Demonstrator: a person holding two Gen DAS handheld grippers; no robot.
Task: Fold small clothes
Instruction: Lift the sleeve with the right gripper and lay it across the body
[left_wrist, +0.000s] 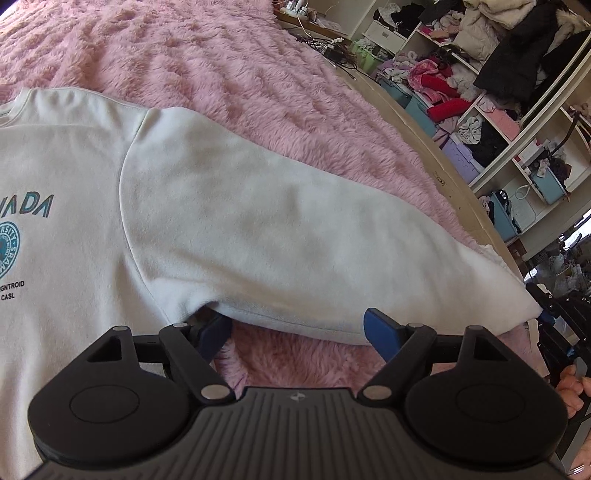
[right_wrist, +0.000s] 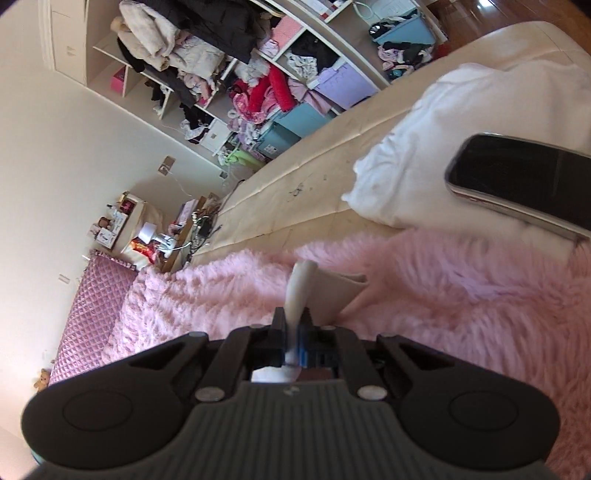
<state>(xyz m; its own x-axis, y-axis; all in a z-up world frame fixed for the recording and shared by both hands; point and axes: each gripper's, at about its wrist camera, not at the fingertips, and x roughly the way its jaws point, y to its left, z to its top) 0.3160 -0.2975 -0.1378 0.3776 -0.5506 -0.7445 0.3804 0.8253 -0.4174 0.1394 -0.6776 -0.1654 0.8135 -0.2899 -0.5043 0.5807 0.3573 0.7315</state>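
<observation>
We see a fluffy pink fur blanket (left_wrist: 229, 62) | white open shelving (left_wrist: 491, 122) beyond it, cubbies stuffed with clothes and blue bins | white printed cotton sweatshirt (left_wrist: 110, 192) flat on blanket, sleeve crossing above our left gripper (left_wrist: 295, 328), jaws spread, empty | right gripper (right_wrist: 294, 325) clamped on white cuff (right_wrist: 301, 288).

One white sweatshirt (left_wrist: 129, 206), one pink fluffy blanket (left_wrist: 240, 74), one white pillow (right_wrist: 461, 122), one dark phone (right_wrist: 524, 177), one open shelf unit (left_wrist: 517, 122) crammed with clothes, two hand-held grippers: left hand-held gripper (left_wrist: 297, 328), right hand-held gripper (right_wrist: 294, 325)
</observation>
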